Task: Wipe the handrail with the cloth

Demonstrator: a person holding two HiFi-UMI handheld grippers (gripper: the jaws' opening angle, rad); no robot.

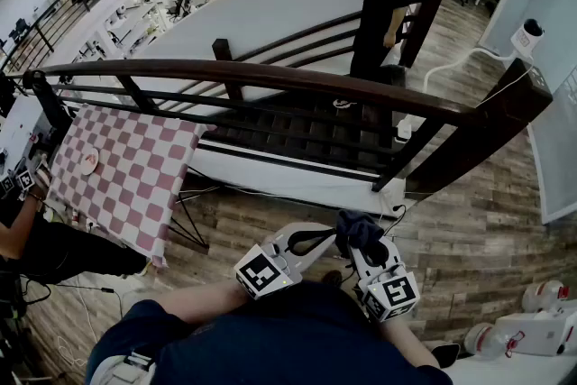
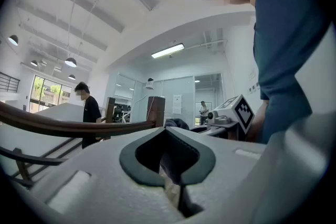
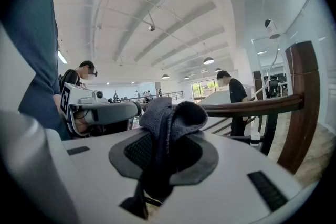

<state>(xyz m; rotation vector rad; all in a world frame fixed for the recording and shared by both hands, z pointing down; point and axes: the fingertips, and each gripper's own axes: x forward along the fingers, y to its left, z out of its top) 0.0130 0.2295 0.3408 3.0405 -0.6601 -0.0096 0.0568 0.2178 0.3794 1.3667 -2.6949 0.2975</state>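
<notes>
The dark grey cloth (image 1: 359, 230) is bunched into a wad and pinched in the right tongs (image 1: 363, 246). A good lump of it stands proud of the tips, which I'd say is so the fabric, not the hard plastic, meets the wood. In the right gripper view the pads close on its lower folds and the top flops over to one side.

The left tongs (image 1: 332, 239) are pressed together with nothing in them. Their tips sit just beside the cloth, as if ready to steady or tuck it.

Both tools are held low and tight against the person's body, with elbows bent and tips pointing up and forward. The cloth touches nothing but the tongs. The dark wooden handrail (image 1: 270, 77) curves across in front, well apart from it, and runs down to the heavy newel post (image 1: 505, 117) on the right.

By my reckoning the wiping has not begun; the right arm must reach out and lay the wad on the rail first. Beyond the rail, a bystander in black (image 1: 379, 4) stands on the stairs.
</notes>
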